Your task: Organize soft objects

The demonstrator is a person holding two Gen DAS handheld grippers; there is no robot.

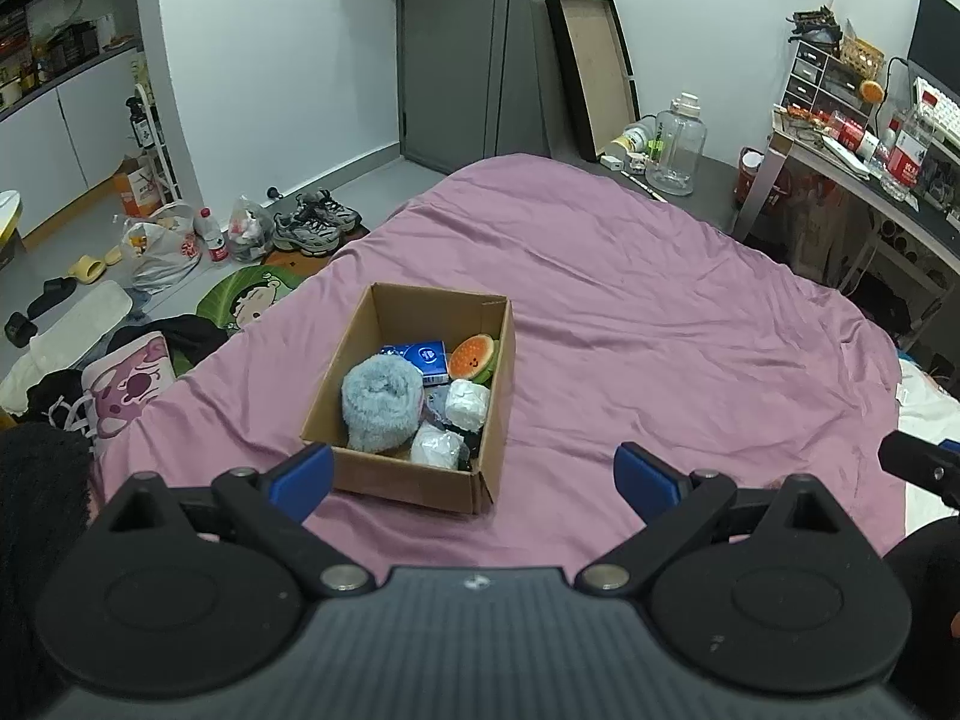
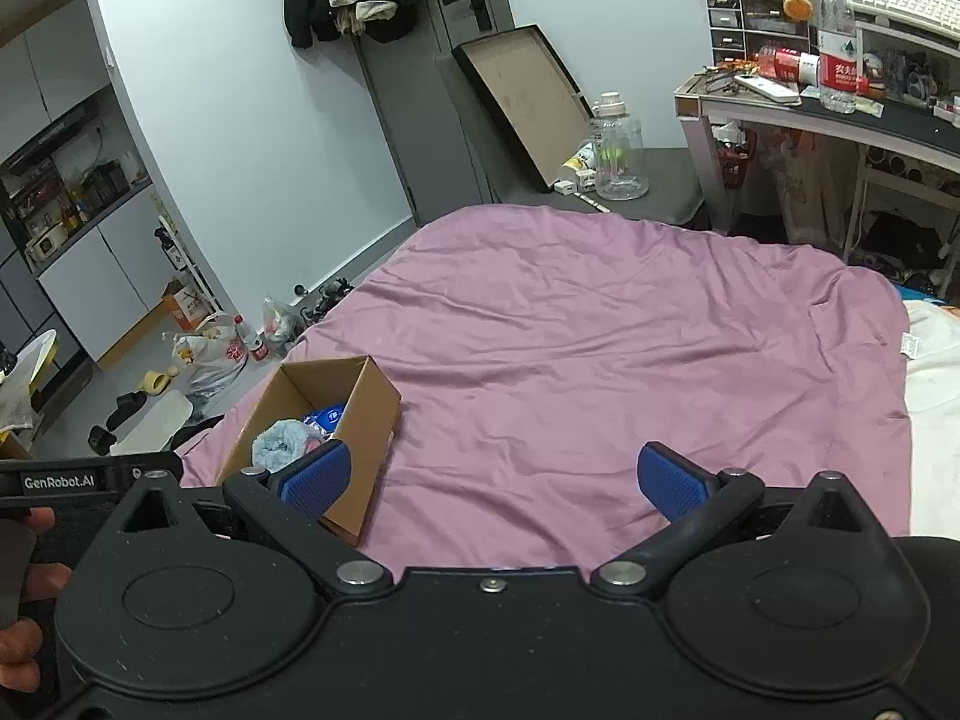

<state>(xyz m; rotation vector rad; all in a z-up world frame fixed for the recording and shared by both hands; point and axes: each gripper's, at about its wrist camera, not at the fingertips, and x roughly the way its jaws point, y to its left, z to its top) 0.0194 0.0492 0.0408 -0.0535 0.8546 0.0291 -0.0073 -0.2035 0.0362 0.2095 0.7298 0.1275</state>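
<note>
On the left side of the left wrist view, floor clutter lay beyond the bed edge: a plastic bag (image 1: 161, 246), a water bottle (image 1: 212, 234) and a pair of sneakers (image 1: 316, 222). At the centre of that frame an open cardboard box (image 1: 414, 480) sat on the purple bedspread (image 1: 630, 300). Inside it lay a fluffy blue-grey plush (image 1: 381, 402) at the left, a blue tissue pack (image 1: 423, 357) behind it, a watermelon-slice toy (image 1: 473, 357) at the upper right, and two white bundles (image 1: 468, 403) toward the near right corner. The left gripper (image 1: 474, 471) hung low in the frame with its blue pads spread wide, holding nothing, the box's near wall just beyond them. At the right edge stood a desk (image 1: 870, 174) crowded with small items.

From the right wrist view, the same box (image 2: 360, 420) appeared at the lower left, partly behind the left pad. The right gripper (image 2: 495, 477) was likewise spread apart and empty above bare bedspread (image 2: 600, 330).
</note>
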